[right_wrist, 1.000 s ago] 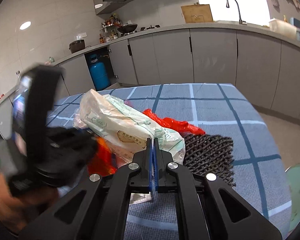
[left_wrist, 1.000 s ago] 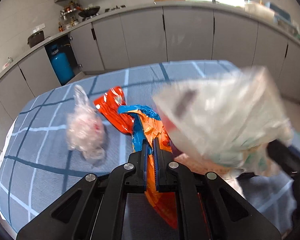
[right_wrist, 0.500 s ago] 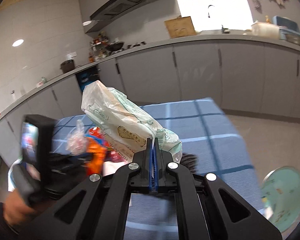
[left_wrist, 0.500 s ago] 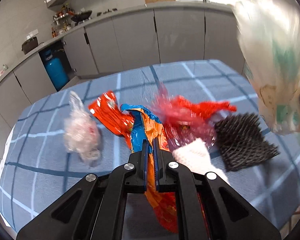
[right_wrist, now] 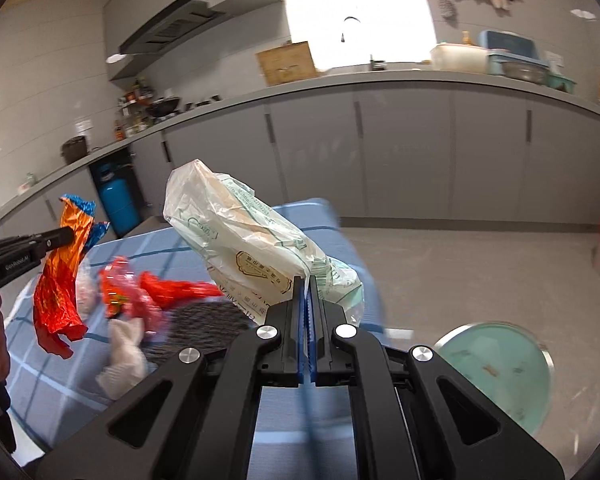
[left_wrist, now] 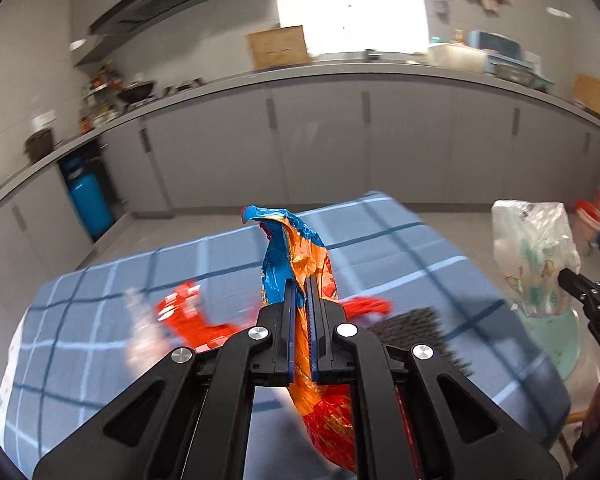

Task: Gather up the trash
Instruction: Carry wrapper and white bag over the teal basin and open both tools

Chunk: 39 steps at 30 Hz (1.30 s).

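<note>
I hold 2 pieces aloft: left gripper (left_wrist: 300, 300) clamped on orange-blue wrapper (left_wrist: 295, 248), right gripper (right_wrist: 308, 300) clamped on white plastic bag (right_wrist: 255, 248), near green bin (right_wrist: 496, 364) at right. Neither dropped yet. Red wrappers (right_wrist: 155, 292), white wad (right_wrist: 123, 352), dark mesh (right_wrist: 207, 316) left on checked table (left_wrist: 99, 280).

We read one clear marking: "GenRobot.AI", in small pale letters along the black side of the left gripper (right_wrist: 65, 236), seen in the right wrist view. The white plastic bag (right_wrist: 255, 248) in the right gripper (right_wrist: 308, 292) carries green printed lines, a barcode near the pinched edge, and a framed badge with a row of characters; we cannot make these out. In the left wrist view the same bag (left_wrist: 534, 256) shows only blurred green print. The orange and blue foil wrapper (left_wrist: 295, 256) bears no legible lettering.
</note>
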### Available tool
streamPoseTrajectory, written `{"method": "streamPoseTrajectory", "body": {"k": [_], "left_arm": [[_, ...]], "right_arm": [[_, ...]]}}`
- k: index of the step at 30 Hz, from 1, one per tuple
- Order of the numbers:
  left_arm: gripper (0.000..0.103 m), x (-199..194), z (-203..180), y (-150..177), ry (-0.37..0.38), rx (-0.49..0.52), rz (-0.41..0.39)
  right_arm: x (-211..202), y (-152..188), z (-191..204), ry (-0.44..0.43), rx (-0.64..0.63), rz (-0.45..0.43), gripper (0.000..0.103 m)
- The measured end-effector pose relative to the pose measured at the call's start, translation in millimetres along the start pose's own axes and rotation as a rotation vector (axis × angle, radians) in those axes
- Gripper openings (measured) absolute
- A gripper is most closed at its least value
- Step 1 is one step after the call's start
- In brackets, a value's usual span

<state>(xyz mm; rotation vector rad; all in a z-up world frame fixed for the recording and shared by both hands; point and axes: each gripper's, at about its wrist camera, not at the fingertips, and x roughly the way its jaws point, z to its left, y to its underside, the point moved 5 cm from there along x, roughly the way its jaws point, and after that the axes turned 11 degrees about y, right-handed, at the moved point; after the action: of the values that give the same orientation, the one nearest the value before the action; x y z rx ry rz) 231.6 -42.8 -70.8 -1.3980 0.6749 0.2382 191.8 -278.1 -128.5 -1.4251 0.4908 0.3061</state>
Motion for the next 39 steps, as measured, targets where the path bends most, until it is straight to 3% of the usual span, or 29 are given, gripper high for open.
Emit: {"method": "streamPoseTrajectory", "body": {"k": [7,14,22,24,25,26,27,28,29,39], "left_arm": [[0.006,36.1,-89.6,-20.1,0.156,0.106,-0.007],[0.006,77.0,-181.0,-18.5,0.310,0.189,0.031],[0.006,121.3,-264.2,0.5,0.430,0.268,0.096],[0.008,127.3,-277.7,4.8,0.438,0.282,0.102],[0.021,128.5,-281.2,6.2,0.448,0.285,0.102],[0.048,130.9,-285.8,7.2,0.462,0.286,0.101],[0.060,133.7,-289.4,8.3,0.450,0.288,0.086],[0.072,134.4,-289.8,9.2,0.437,0.291,0.072],[0.071,136.2,-291.1,10.4,0.435,0.296,0.071],[0.078,144.3,-263.4,15.5,0.385,0.261,0.110]], "right_arm": [[10.2,18.1,-80.9,0.154,0.064,0.047,0.004],[32.7,48.7,-148.9,0.269,0.134,0.128,0.004],[59.8,81.5,-189.5,0.327,0.173,0.211,0.005],[64.3,85.5,-194.7,0.339,0.182,0.220,0.009],[66.2,87.7,-198.4,0.345,0.191,0.219,0.010],[68.1,89.6,-199.6,0.350,0.194,0.223,0.015],[69.8,93.8,-204.4,0.364,0.200,0.225,0.032],[69.9,95.3,-207.3,0.377,0.208,0.222,0.041],[69.8,96.8,-209.5,0.381,0.219,0.223,0.051],[59.9,103.1,-211.1,0.395,0.242,0.217,0.063]]}}
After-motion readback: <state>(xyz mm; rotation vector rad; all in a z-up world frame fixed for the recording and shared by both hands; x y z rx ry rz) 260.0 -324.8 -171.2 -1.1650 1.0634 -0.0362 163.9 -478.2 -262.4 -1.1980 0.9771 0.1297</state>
